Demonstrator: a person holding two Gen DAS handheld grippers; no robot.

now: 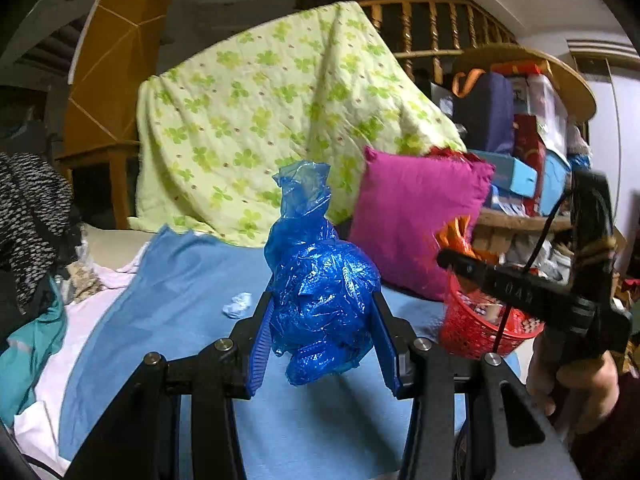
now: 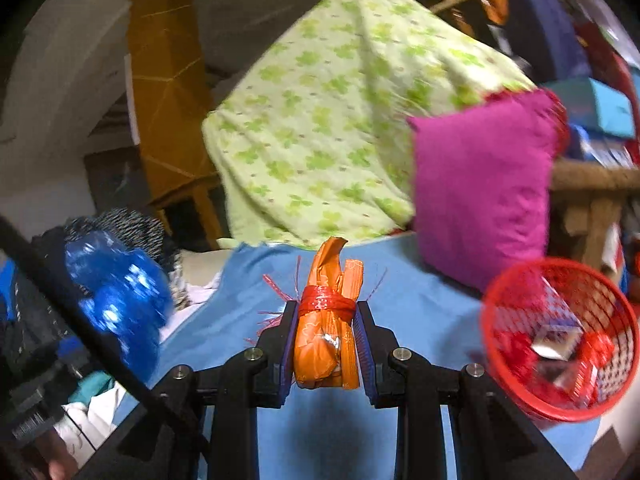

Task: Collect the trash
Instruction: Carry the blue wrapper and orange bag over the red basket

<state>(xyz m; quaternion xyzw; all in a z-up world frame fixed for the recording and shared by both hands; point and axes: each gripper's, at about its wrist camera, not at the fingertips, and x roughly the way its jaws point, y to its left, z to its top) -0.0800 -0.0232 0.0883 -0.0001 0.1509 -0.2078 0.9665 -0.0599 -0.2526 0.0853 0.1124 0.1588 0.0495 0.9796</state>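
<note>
My left gripper [image 1: 323, 312] is shut on a crumpled blue plastic bag [image 1: 320, 292] and holds it above the blue sheet [image 1: 180, 280]. The bag also shows at the left of the right wrist view [image 2: 116, 300]. My right gripper [image 2: 326, 332] is shut on an orange wrapper bundle [image 2: 324, 344] tied with red string. A red mesh basket [image 2: 560, 340] with trash in it sits on the bed at the right; it also shows in the left wrist view [image 1: 476, 332], partly hidden behind the right gripper. A small white scrap [image 1: 238, 305] lies on the sheet.
A magenta pillow [image 1: 416, 216] and a green-flowered quilt [image 1: 272, 120] stand at the back of the bed. Clothes [image 1: 32, 216] pile up at the left. A cluttered shelf of boxes [image 1: 528, 152] stands at the right.
</note>
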